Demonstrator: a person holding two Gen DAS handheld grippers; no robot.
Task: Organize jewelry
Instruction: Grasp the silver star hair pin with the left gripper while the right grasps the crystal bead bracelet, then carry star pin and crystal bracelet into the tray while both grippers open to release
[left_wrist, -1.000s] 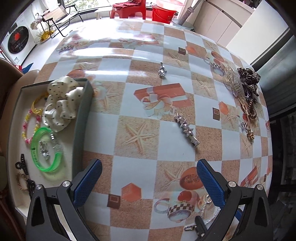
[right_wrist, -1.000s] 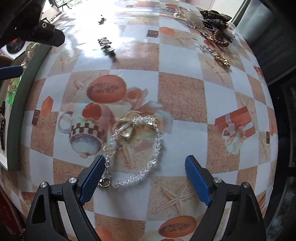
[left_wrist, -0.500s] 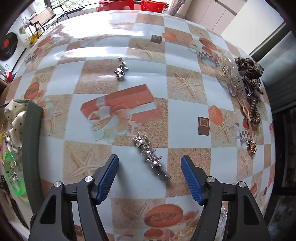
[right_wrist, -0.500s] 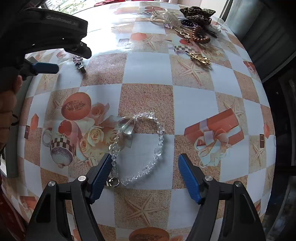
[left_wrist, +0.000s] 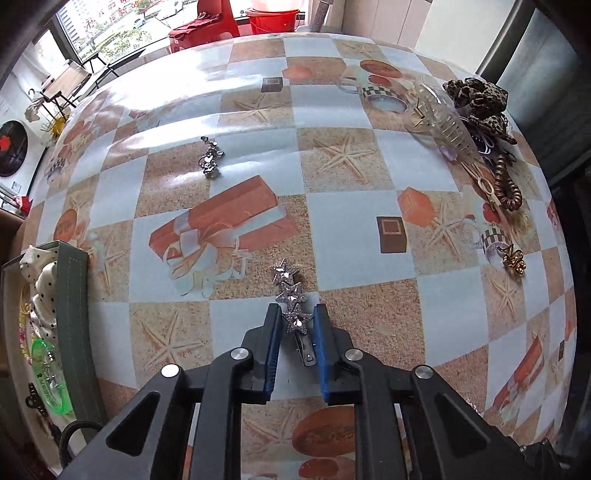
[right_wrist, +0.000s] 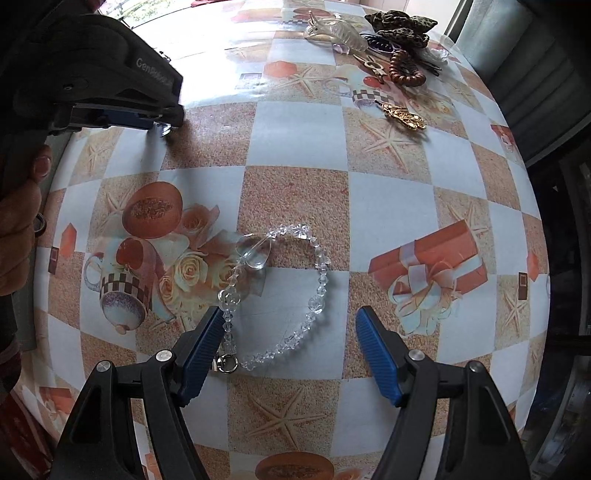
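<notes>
Left gripper (left_wrist: 298, 320): jaws drawn in on the star hair clip (left_wrist: 291, 301), blue pads against the nearest rhinestone star; clip lies flat on the table (left_wrist: 351, 236), roughly mid-width and toward the near edge. Whether the pads are pinching hard or only touching I cannot tell for certain, but the gap is fully taken up by the clip.

Handling, judged: clip is light, stiff metal with a faceted, slippery top. Grip across the star's width looks adequate; the bare metal tail (left_wrist: 306, 350) behind the pads is thin and would twist. Low profile, so pads must stay down at the tablecloth to catch it.

Right gripper (right_wrist: 286, 341): spread wide, holding nothing, poised over the crystal bead bracelet (right_wrist: 280, 291), which lies as an open loop near the near edge of the table. Left pad is just beside the strand by the metal clasp (right_wrist: 226, 363).

Bracelet judged limp and light, beads slick; it will droop from any single pinch point. Best hold: strand near the clasp.

Tray (left_wrist: 75, 317) with sorted pieces sits at the table's left edge.
</notes>
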